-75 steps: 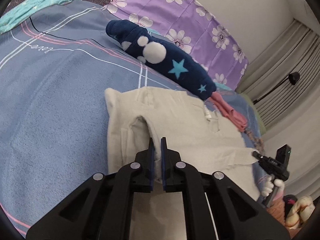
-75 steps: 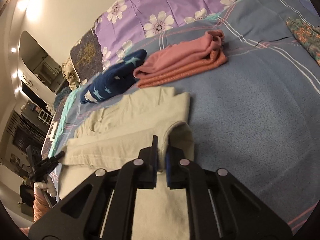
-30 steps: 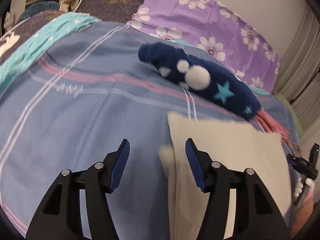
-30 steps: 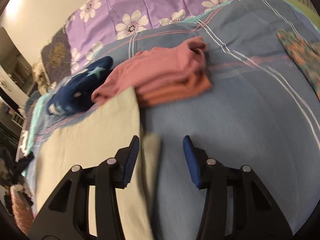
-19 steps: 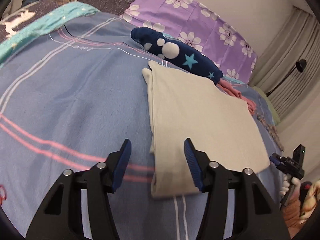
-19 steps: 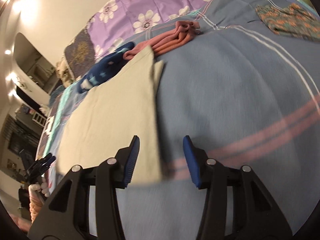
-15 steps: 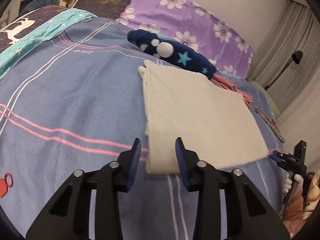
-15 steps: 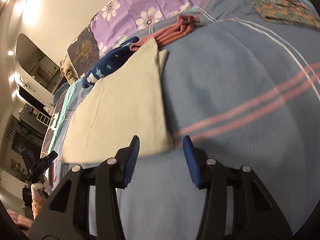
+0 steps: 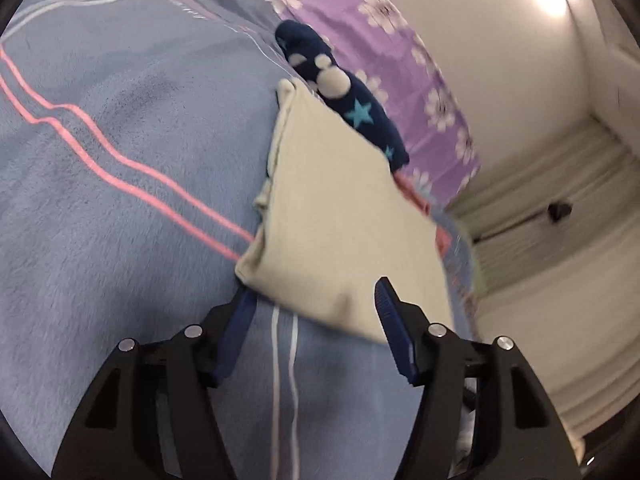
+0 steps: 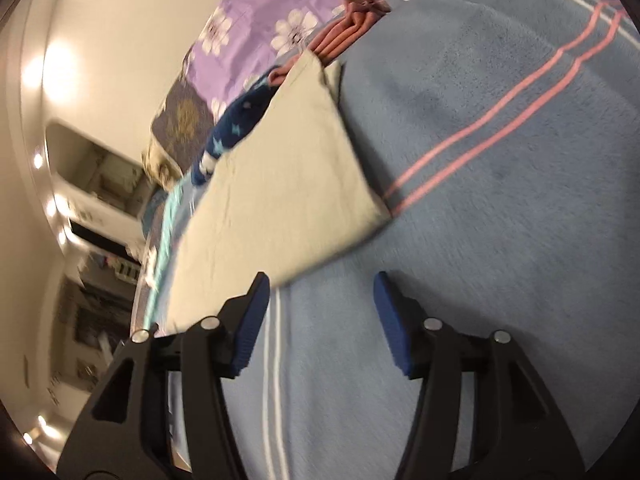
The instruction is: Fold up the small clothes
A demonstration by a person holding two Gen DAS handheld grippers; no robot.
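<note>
Left gripper has let go of the beige garment it was pinching 2.5 seconds ago; its jaws are opening, the garment's near corner between them but not pressed. Right gripper is likewise opening, with only blue blanket between its jaws and the garment's other near corner just beside its left finger. That garment now lies folded flat on the blanket, touching the navy star-print piece and pink clothes. 1 fold looks finished; probably another follows.
</note>
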